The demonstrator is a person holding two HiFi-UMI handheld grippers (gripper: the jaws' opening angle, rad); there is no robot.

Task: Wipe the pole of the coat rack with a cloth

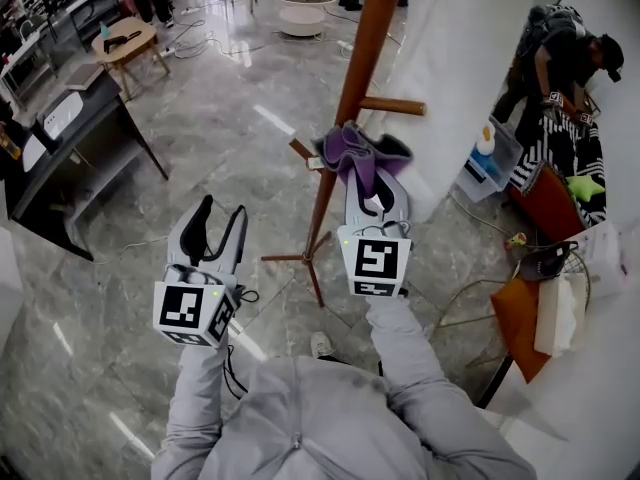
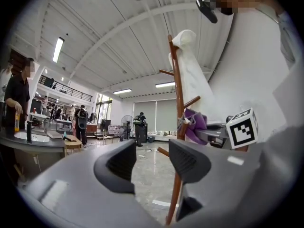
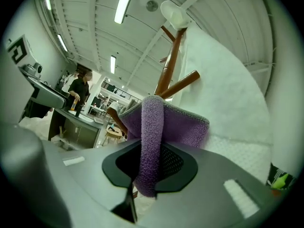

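Right claw point(image 1: 374, 182): closed tight on a folded purple cloth point(image 1: 360, 152), which stands up between the jaws.
Left claw point(image 1: 214, 224): jaws held apart with nothing between them, low and to the left of the pole.
Cloth position: at mid-height on the brown pole point(image 1: 366, 46), seemingly touching it, just under a side peg point(image 1: 392, 106).
Doing it well: the cloth should be pressed flat and curved partly round the wood, then drawn along it in long strokes.
In the way: pegs jut out nearby, and white fabric point(image 1: 450, 68) is draped beside the pole.
Around: a dark surface point(image 1: 80, 133) is seen far left.
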